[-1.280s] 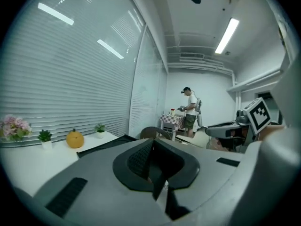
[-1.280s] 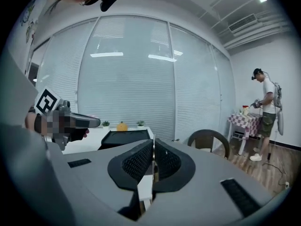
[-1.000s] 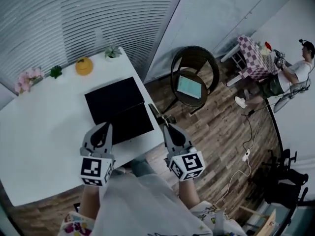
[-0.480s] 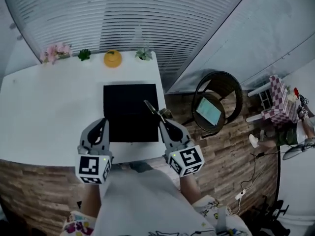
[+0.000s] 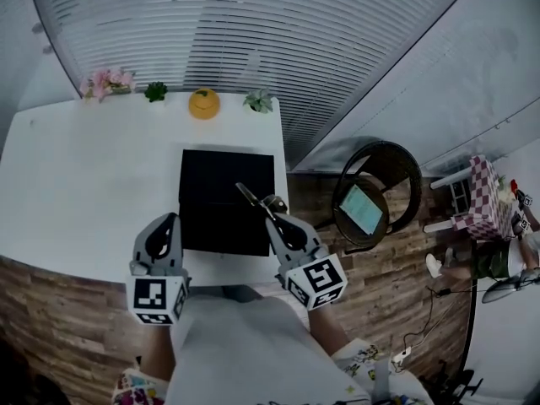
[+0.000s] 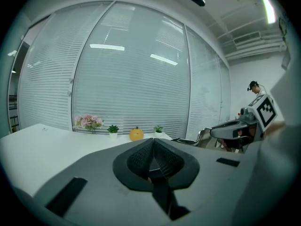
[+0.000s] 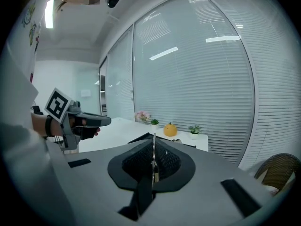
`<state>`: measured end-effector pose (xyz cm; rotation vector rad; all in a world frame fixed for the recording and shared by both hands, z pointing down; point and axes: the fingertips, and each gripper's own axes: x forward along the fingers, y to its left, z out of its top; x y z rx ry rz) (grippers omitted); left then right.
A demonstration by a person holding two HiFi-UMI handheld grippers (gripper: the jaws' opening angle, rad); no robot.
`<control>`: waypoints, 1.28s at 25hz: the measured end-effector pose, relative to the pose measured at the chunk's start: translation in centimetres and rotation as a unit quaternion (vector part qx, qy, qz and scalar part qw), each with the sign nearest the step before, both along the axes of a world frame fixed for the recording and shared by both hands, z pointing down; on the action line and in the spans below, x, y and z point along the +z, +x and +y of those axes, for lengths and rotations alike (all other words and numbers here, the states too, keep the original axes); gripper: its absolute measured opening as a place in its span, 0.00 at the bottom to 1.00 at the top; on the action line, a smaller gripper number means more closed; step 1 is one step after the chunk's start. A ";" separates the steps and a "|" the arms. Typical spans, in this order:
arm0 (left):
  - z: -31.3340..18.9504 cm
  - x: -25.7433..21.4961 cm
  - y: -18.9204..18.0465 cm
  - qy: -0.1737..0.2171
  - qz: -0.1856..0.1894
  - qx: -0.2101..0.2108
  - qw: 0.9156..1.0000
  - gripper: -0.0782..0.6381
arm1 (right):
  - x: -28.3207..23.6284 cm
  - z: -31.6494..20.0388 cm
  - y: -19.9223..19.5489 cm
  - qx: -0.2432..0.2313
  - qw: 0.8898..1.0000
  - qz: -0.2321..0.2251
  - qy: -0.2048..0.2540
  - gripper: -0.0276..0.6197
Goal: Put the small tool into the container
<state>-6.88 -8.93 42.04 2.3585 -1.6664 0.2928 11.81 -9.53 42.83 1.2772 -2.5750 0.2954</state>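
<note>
A flat black container [image 5: 215,194] lies on the white table [image 5: 84,175], in front of me. My right gripper [image 5: 275,223] is shut on a small thin metal tool [image 5: 250,199]. The tool pokes forward and to the left, above the container's right part. In the right gripper view the tool [image 7: 154,155] stands as a thin blade edge-on between the shut jaws. My left gripper [image 5: 163,236] hangs near the table's front edge, left of the container. In the left gripper view, that gripper [image 6: 153,144] is shut with nothing in it.
Along the table's far edge stand pink flowers [image 5: 105,81], a small green plant [image 5: 155,91], an orange pumpkin [image 5: 204,104] and a succulent [image 5: 259,100]. A wicker chair [image 5: 396,163] stands right of the table on the wooden floor. Window blinds lie behind the table.
The head view has swung, so the table now lies square in front. Both grippers keep their pose; the right one still holds the tool, now over the container's right part.
</note>
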 end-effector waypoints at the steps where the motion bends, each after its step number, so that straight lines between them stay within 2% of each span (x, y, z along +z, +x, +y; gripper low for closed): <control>1: -0.1 0.0 0.0 -0.001 0.001 0.000 1.000 0.12 | 0.0 -0.1 -0.2 -0.004 1.000 0.000 -0.002 0.06; 20: -1.6 1.9 -1.5 -0.026 0.007 0.019 0.999 0.12 | 2.1 0.0 -5.0 -0.053 0.998 -0.001 -0.045 0.06; 32: -1.4 3.7 -1.6 -0.052 0.004 0.029 0.998 0.12 | 4.2 1.5 -7.1 -0.112 0.989 -0.013 -0.097 0.06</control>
